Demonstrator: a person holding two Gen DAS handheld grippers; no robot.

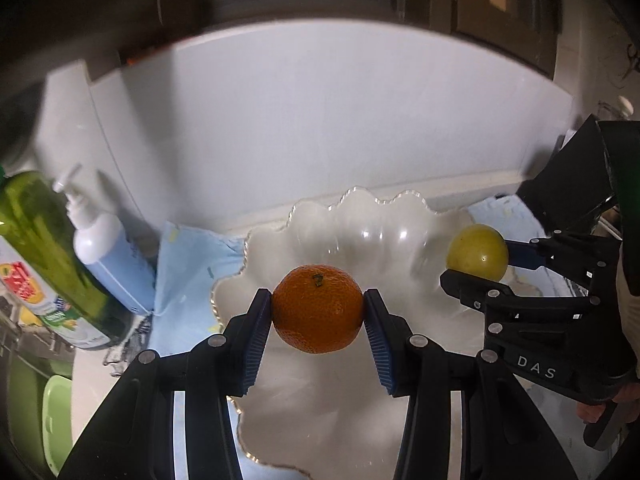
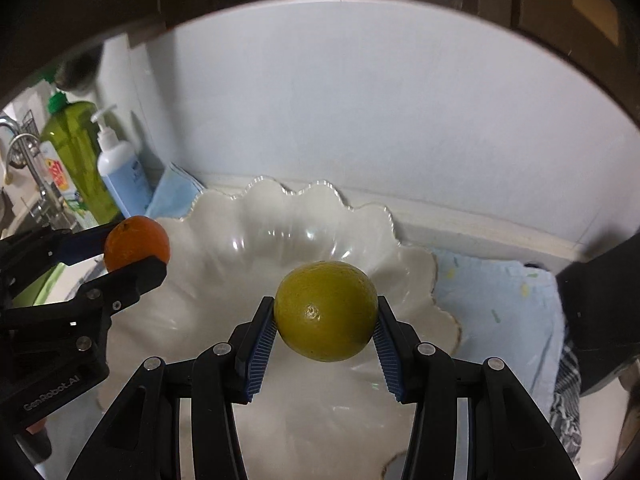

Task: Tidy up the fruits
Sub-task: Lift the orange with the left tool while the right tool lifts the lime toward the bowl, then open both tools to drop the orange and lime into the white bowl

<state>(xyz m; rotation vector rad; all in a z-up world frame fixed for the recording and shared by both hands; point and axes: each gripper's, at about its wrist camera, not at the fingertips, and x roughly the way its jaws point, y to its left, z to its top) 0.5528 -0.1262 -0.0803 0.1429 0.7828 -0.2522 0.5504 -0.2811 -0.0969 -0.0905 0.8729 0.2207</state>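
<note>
Far left, a green bottle [image 1: 44,248] and a white pump bottle [image 1: 106,256] are seen by the wall, with a blue cloth [image 1: 188,264] spread under a white bowl [image 1: 276,240].

The orange [image 1: 318,308] is held in the left gripper [image 1: 318,310] — the two blue pads are pressed on its left and right sides, so the jaws are clamped on it, not fully together. It is held up in the air over the near middle of the bowl, and the bowl is not touched by it. Its stem end is turned up and away.

To the right, the lime [image 2: 326,311] is held the same way in the right gripper [image 2: 326,322]. The pads are pressed on its two sides, and it is hung over the right part of the bowl, also clear of it. In the left view it is seen near the bowl's right rim.

Both fruits are probably light and round, so they can roll. The orange skin looks bumpy and a bit soft — a hard squeeze could bruise it. The lime skin looks smoother and shinier, so it may slip more easily. Each is best held across its widest part, as is done now, with the pads on opposite sides.

The bowl looks thin, wavy at the rim and easy to chip, so the fruits should be set down low and gently, not dropped. Nothing is seen in the bowl yet.
</note>
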